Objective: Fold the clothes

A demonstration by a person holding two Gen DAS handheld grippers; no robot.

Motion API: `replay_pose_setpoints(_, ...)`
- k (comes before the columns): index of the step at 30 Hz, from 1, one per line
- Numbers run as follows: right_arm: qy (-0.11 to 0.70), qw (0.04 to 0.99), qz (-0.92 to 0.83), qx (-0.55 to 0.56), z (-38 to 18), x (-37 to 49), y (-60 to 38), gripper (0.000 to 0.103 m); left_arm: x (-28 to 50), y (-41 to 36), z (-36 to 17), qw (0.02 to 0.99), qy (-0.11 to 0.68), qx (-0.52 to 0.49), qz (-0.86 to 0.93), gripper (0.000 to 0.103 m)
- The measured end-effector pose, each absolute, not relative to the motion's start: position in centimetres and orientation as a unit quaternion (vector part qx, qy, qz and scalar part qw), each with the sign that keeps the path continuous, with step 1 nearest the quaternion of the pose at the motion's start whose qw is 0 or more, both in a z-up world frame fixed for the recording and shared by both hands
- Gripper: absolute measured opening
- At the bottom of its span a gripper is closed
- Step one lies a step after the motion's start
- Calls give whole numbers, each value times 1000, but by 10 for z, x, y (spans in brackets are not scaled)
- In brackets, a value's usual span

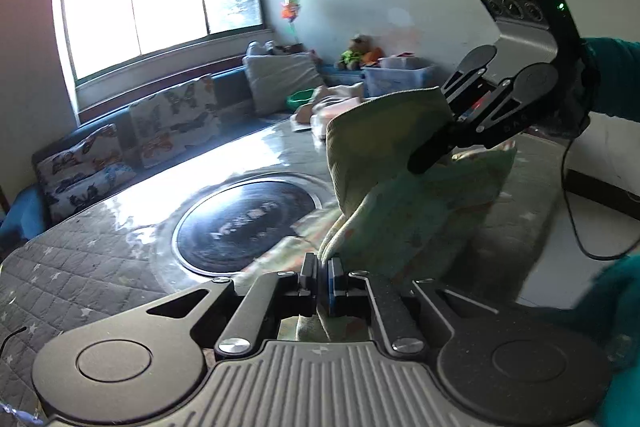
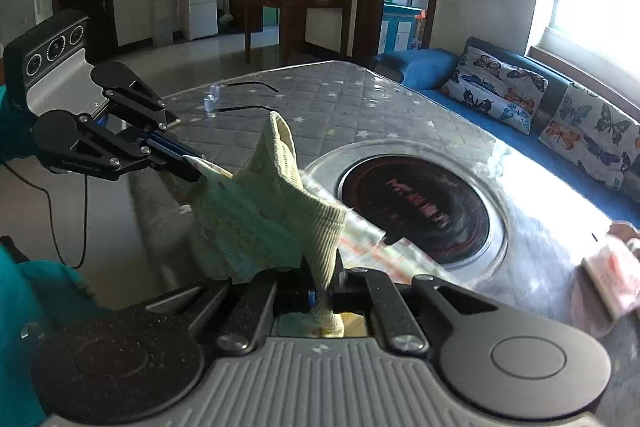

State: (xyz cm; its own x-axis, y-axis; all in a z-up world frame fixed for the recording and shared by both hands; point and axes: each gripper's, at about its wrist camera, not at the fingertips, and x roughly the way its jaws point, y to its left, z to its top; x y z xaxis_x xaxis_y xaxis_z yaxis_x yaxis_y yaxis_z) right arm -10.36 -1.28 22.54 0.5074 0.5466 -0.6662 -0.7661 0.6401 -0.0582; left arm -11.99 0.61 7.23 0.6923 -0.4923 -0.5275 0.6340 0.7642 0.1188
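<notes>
A small pale green garment (image 1: 400, 211) with a ribbed yellowish band hangs in the air above the table, stretched between both grippers. In the left wrist view my left gripper (image 1: 322, 279) is shut on the cloth's lower edge. My right gripper (image 1: 426, 155) comes in from the upper right and pinches the ribbed band. In the right wrist view my right gripper (image 2: 326, 291) is shut on the ribbed band of the garment (image 2: 260, 219). My left gripper (image 2: 196, 171) clamps the printed edge at the left. Teal sleeves (image 2: 24, 307) hold both tools.
The table (image 2: 340, 99) has a grey quilted cover with stars and a round black hob (image 2: 420, 207) in a steel ring. A pink folded pile (image 2: 608, 267) lies at its right. A blue sofa with butterfly cushions (image 2: 500, 87) runs along the window. A cable (image 1: 576, 219) hangs from the right gripper.
</notes>
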Motion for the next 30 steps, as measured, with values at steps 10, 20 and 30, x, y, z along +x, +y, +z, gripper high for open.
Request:
replay_pose_setpoints(10, 335, 848, 366, -184, 189, -10, 13, 5, -24, 14, 38, 911, 293, 130, -261, 6)
replay_pose_setpoints(20, 346, 878, 306, -125, 133, 24, 12, 24, 18, 25, 1, 902, 360, 83, -224, 6)
replay_pose_setpoints(30, 338, 900, 265, -76, 138, -2, -33, 23, 35, 26, 1, 897, 383, 66, -211, 13)
